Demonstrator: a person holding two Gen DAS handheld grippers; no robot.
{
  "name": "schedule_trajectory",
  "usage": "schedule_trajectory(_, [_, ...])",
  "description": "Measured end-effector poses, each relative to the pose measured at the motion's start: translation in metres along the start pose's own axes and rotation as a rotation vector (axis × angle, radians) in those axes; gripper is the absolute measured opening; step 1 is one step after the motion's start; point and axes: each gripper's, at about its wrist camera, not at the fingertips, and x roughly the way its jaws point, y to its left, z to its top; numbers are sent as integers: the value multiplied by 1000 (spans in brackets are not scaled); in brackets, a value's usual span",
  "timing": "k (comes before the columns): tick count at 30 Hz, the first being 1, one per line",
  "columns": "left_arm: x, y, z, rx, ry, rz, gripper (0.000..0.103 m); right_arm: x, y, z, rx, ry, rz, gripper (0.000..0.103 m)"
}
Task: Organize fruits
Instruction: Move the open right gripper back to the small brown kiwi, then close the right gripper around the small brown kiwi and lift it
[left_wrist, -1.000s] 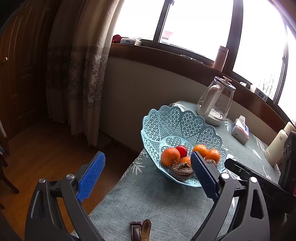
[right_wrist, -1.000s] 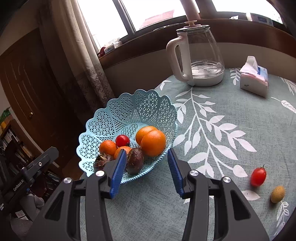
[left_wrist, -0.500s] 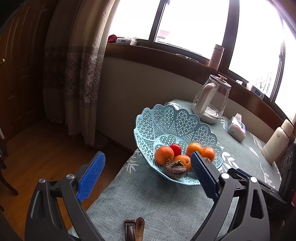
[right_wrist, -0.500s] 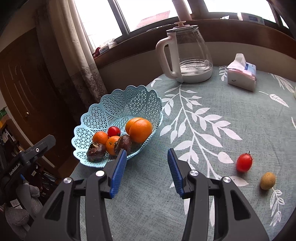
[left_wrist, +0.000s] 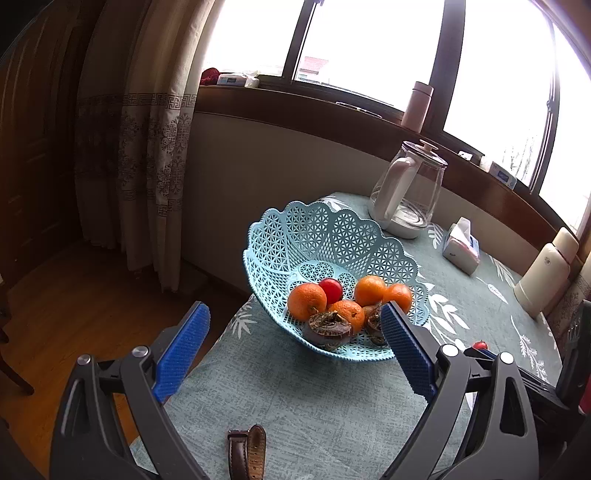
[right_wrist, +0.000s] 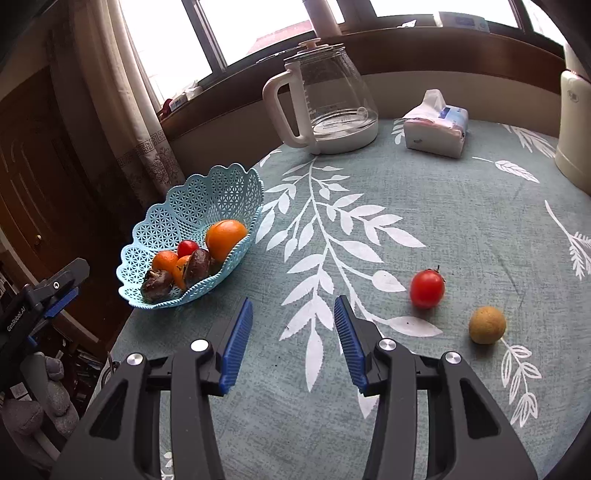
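A window with a dark wooden sill and a patterned curtain (left_wrist: 147, 147) stands behind a worktop (right_wrist: 424, 206) covered in a grey-green cloth with white leaf prints. At the worktop's left edge, close to the curtain, sits a light blue lattice basket (right_wrist: 207, 206), and it holds 4 oranges (left_wrist: 306, 301), 1 small red fruit (left_wrist: 330, 290) and 2 dark wrinkled fruits (left_wrist: 328, 326) piled toward its near side. Toward the worktop's right side, well apart from the basket, a red tomato (right_wrist: 426, 288) lies on the cloth, and a small round yellow-brown fruit (right_wrist: 487, 325) lies near it, closer to the right edge. At the far edge by the wall stand a glass kettle (right_wrist: 328, 99) with a white handle, a tissue pack (right_wrist: 436, 129) to its right, and a cream flask (right_wrist: 572, 122) at the far right. A brown leather strap (left_wrist: 246, 454) lies at the near edge, seen in the left view. The left tongs (left_wrist: 293, 354) are spread wide and empty, level with the near side of the basket without touching it. The right tongs (right_wrist: 293, 339) are parted to a narrower gap, empty, above bare cloth between the basket and the tomato.
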Motion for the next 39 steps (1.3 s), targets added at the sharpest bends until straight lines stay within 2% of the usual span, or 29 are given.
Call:
schedule_trajectory(27, [6, -52, -24, 109, 59, -96, 95, -53, -96, -32, 162, -35, -176, 47])
schedule_trajectory(31, [9, -61, -29, 132, 75, -109, 95, -51, -107, -30, 183, -25, -189, 47])
schedule_trajectory(39, [12, -70, -34, 152, 91, -119, 95, -32, -101, -18, 122, 2, -209, 47])
